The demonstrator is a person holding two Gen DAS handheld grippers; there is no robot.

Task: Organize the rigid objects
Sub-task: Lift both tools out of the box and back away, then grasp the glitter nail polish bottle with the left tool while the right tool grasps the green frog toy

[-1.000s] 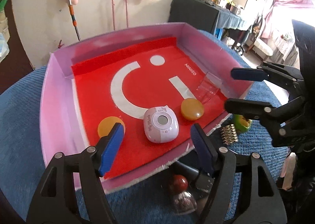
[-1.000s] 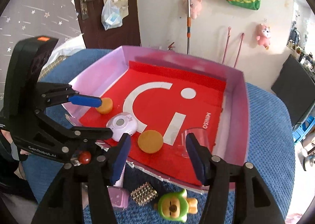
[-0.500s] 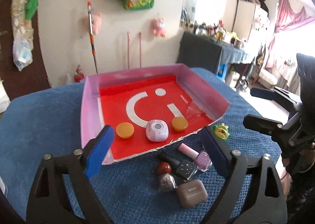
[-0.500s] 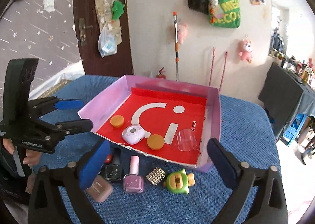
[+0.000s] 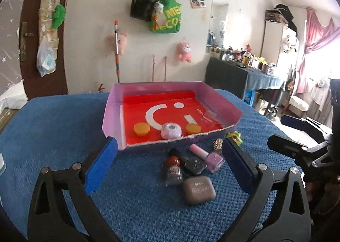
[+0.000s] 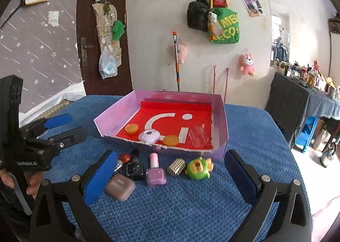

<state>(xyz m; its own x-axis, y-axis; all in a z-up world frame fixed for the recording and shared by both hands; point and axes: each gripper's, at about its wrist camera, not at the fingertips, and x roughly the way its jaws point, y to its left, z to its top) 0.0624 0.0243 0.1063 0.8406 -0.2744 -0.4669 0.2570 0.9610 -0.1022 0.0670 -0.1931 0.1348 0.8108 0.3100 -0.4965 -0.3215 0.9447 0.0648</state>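
A pink box (image 5: 110, 112) (image 6: 218, 135) with a red liner sits on the blue cloth. It holds two orange discs (image 5: 141, 129) (image 6: 131, 129), a white-pink round case (image 5: 171, 131) (image 6: 149, 135) and a clear cup (image 6: 198, 134). In front of it lie a brown case (image 5: 199, 190) (image 6: 120, 186), a pink nail polish (image 5: 207, 154) (image 6: 155, 173), a black bottle (image 5: 194, 165) (image 6: 134, 167), a red-capped bottle (image 5: 173, 167), a gold spiky roller (image 6: 175, 167) and a green toy (image 6: 198, 168). My left gripper (image 5: 167, 165) and right gripper (image 6: 170, 176) are open and empty, held back above these.
The blue cloth (image 5: 53, 127) covers the round table. A dark table with clutter (image 5: 244, 72) stands at the right. A door (image 6: 102, 29), a mop (image 6: 176, 59) and hanging bags (image 6: 223, 27) are on the far wall.
Both grippers have pulled back and up from the box and opened wider. The loose items in front of the box have come into full view.
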